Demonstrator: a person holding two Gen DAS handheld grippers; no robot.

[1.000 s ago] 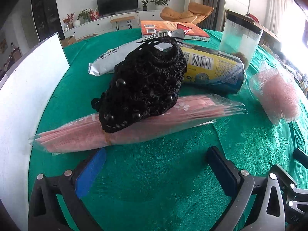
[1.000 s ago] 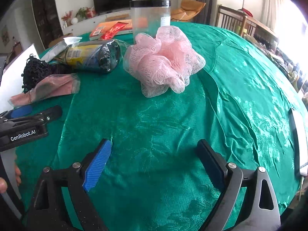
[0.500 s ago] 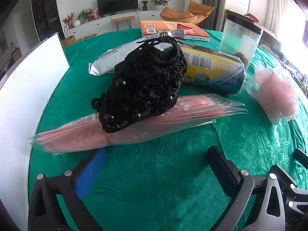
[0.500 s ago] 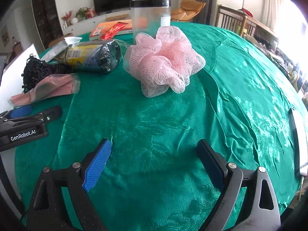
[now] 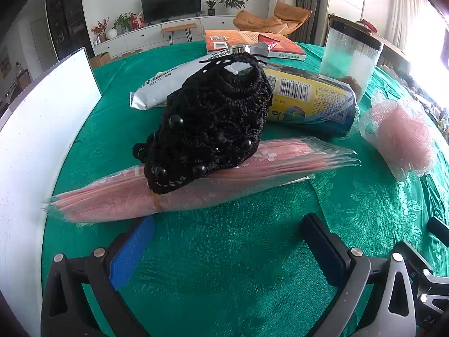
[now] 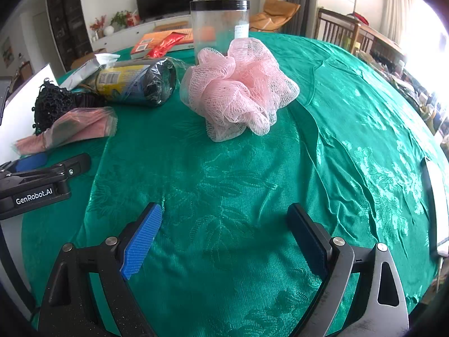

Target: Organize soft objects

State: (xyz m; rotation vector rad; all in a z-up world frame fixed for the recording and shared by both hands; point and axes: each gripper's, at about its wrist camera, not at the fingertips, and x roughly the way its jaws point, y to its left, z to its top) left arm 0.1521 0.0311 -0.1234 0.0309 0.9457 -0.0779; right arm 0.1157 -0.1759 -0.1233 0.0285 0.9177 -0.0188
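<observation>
- Left wrist view: the left hand-held gripper (image 5: 227,237) hangs low over the green cloth (image 5: 224,252) on the counter, jaws wide apart with nothing between them.
- Just ahead of its fingertips lies a pink pack (image 5: 196,185) in clear wrap, stretched crosswise; its left end sits right beside the blue pad (image 5: 132,250).
- A black crochet pouch (image 5: 207,129) rests on top of the pack, leaning back against a grey packet (image 5: 157,87) and a yellow roll (image 5: 308,101).
- Behind them stand a clear jar (image 5: 350,59) with a black lid and an orange book (image 5: 252,42).
- A white board (image 5: 36,129) stands upright along the left edge of the cloth.
- A pink loofah (image 5: 401,137) lies to the right, apart from the pack.
- Right wrist view: the right hand-held gripper (image 6: 224,224) is also spread open and empty, above bare cloth (image 6: 252,182).
- The loofah (image 6: 238,90) sits well ahead of it, just in front of the jar (image 6: 219,28) and beside the roll (image 6: 134,81).
- The pouch (image 6: 53,104) and pack (image 6: 70,129) show at far left, with the left gripper (image 6: 42,174) near them.
</observation>
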